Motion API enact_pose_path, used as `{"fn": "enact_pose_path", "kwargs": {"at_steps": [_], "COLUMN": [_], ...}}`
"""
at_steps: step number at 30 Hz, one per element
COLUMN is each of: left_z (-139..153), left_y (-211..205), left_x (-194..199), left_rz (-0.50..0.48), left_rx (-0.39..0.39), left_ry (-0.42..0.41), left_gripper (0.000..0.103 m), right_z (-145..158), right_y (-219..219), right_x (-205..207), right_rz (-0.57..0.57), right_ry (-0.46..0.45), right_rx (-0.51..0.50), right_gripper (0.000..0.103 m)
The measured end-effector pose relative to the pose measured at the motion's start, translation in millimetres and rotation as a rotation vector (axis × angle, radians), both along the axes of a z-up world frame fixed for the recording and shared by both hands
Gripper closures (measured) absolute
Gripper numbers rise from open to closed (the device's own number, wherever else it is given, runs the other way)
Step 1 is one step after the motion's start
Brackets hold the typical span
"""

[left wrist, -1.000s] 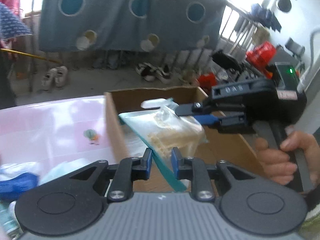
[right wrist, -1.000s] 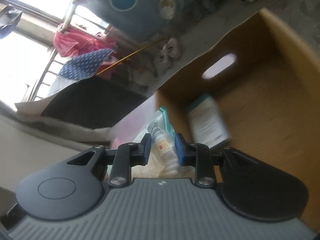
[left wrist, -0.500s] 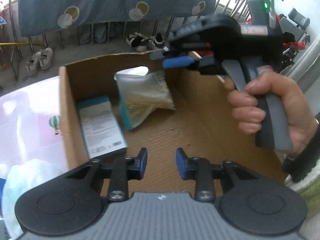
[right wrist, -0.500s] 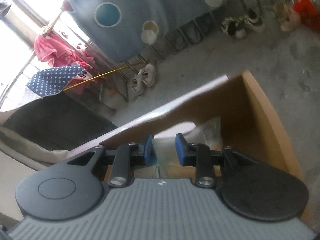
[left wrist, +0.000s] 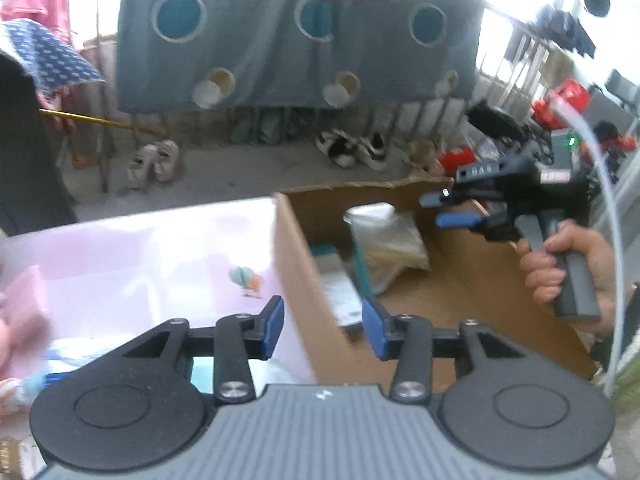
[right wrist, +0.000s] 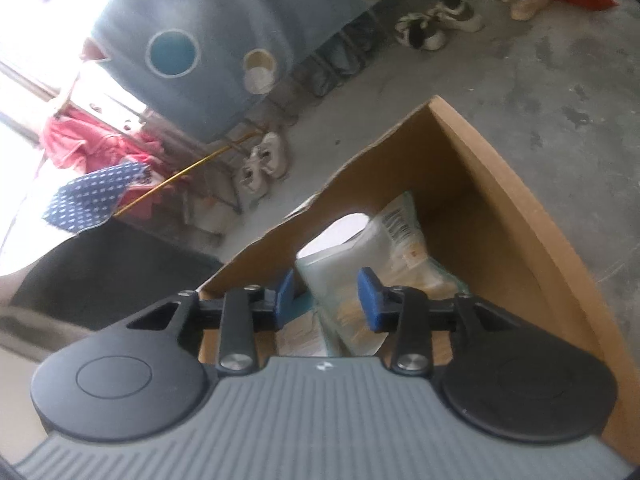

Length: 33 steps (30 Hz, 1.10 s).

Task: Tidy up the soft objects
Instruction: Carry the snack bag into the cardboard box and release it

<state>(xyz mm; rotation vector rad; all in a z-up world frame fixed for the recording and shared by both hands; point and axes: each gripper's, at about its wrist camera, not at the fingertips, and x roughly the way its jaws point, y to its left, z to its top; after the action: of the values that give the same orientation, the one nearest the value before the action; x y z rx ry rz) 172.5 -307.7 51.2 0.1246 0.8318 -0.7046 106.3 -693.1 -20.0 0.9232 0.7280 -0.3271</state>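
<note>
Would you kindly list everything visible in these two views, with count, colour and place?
cardboard box: one, brown, on the table's right
clear bag: one, beige contents, inside the box
leaflet pack: one, teal and white, in the box beside the bag
tablecloth: one, pink, left of the box
blue sheet: one, with circles, hanging behind
sneakers: two pairs, pale, on the floor
left tongs: open, empty
right tongs: open, above the box
hand: one, gripping the right handle

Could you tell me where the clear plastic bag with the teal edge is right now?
The clear plastic bag lies inside the cardboard box, against its far wall beside a flat teal packet, right of the pink table; neither tongs hold it.
</note>
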Motion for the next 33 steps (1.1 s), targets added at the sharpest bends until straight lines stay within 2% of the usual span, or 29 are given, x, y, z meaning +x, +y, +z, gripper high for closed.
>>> {"fn": "enact_pose_path", "kwargs": {"at_steps": [5,11,13,17,20,25,27,29,33], "left_z": [5,-3,-5,-12,-16,-23,-26,-28,-27], "left_y": [44,92,104,118,129,139,141,145,151], "left_x": [6,8,9,11,12,9,8,6,2], "left_rz": [0.077,0.13,0.14,0.148,0.152,0.151,0.152,0.153,0.164], "left_rx": [0.008,0.029,0.03,0.023,0.0,-0.034,-0.041,-0.048,-0.041], "left_ry": [-0.05,-0.056,-0.05,-0.037,-0.024,0.002,0.01,0.016,-0.003], "left_gripper": [0.053,0.053,0.053,0.053,0.053,0.053,0.053,0.053,0.053], "right_z": [-24,-57,-70,-86,-83,-75,-68,-59,-48], "right_y": [-3,-9,-9,-5,8,35,47,55,54], "right_x": [27,45,43,26,8,-21,-23,-25,-25], "right_rz": [-0.03,-0.062,-0.074,-0.106,-0.102,-0.049,-0.018,-0.005,-0.111], "right_ry": [0.049,0.073,0.097,0.14,0.164,0.142,0.148,0.145,0.18], "right_rx": [-0.063,-0.092,-0.041,0.122,0.154,0.265,0.241,0.174,0.022], "right_gripper": [0.046,0.029,0.028,0.027,0.026,0.027,0.027,0.027,0.028]}}
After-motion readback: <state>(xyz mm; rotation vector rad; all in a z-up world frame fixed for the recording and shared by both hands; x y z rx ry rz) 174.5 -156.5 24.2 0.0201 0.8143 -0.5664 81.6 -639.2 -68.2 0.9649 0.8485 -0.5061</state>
